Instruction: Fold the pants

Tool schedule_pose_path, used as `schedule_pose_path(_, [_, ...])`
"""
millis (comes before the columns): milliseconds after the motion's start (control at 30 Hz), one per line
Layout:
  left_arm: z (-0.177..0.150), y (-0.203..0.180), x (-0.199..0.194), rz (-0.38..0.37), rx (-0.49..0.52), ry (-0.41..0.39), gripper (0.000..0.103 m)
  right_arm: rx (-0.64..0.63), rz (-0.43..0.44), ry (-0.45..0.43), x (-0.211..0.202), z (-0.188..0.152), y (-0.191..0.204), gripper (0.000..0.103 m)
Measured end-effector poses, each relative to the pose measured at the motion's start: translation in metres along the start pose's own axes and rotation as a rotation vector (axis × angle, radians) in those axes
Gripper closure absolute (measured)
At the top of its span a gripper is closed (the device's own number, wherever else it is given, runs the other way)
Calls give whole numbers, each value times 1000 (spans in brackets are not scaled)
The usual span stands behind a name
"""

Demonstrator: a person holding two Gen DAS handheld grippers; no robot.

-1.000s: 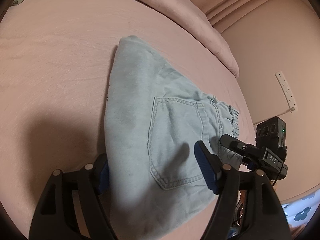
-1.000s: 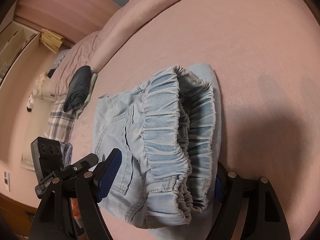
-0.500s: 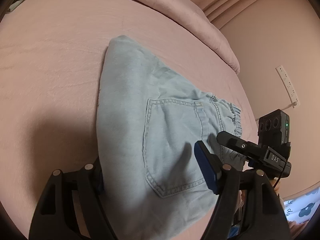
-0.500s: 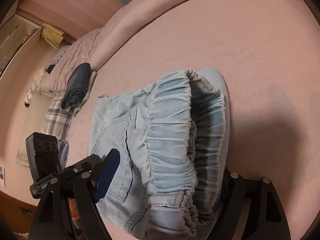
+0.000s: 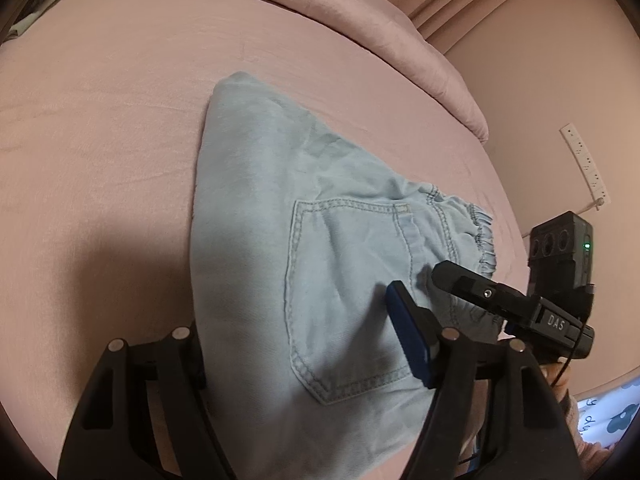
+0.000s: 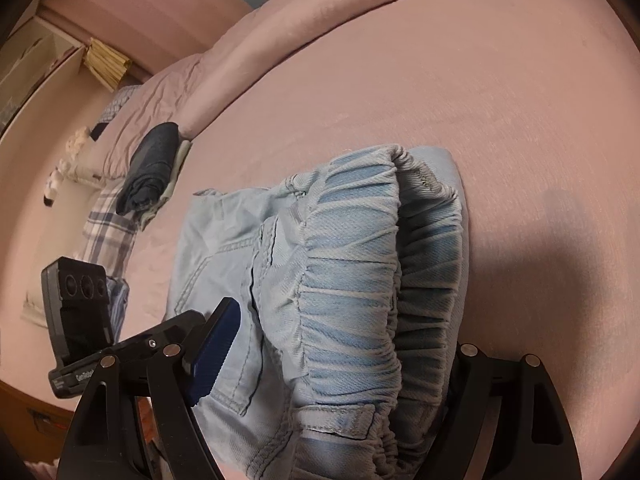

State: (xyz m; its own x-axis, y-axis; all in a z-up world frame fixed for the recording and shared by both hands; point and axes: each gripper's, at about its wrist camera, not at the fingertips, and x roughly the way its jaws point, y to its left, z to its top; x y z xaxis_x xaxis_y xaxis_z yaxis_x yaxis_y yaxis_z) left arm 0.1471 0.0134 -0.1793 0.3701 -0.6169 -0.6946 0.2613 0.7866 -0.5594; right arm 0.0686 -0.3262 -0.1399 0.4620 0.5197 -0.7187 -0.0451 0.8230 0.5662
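Light blue denim pants (image 5: 320,248) lie folded on the pink bed, back pocket up, elastic waistband (image 6: 352,300) toward the right gripper. My left gripper (image 5: 300,344) is open, its jaws straddling the near end of the folded pants; its left finger is hidden under the cloth edge. My right gripper (image 6: 340,352) is open, its jaws on either side of the waistband end; its right pad is hidden behind the cloth. The right gripper shows in the left wrist view (image 5: 520,308), and the left gripper in the right wrist view (image 6: 80,320).
The pink bed sheet (image 5: 100,120) spreads wide around the pants. A pink duvet roll (image 5: 360,28) lies along the far side. A dark folded garment (image 6: 152,168) and a plaid cloth (image 6: 108,236) lie at the bed's far left. A wall and power strip (image 5: 584,164) stand at right.
Both grippers have slid further in around the pants, which now lie deeper between the jaws. The jaws stay open.
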Motion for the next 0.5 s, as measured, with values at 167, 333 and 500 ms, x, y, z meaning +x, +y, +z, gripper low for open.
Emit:
schedule_pose_path(167, [-3, 1, -3, 26, -14, -5, 45, -32, -52, -2, 2, -2, 8, 23])
schedule_pose_path(333, [-5, -1, -2, 67, -4, -8, 48, -51, -104, -2, 2, -3, 10, 31])
schedule_pose_path(500, [-6, -1, -3, 110, 4, -12, 58, -66, -158, -5, 0, -4, 12, 39])
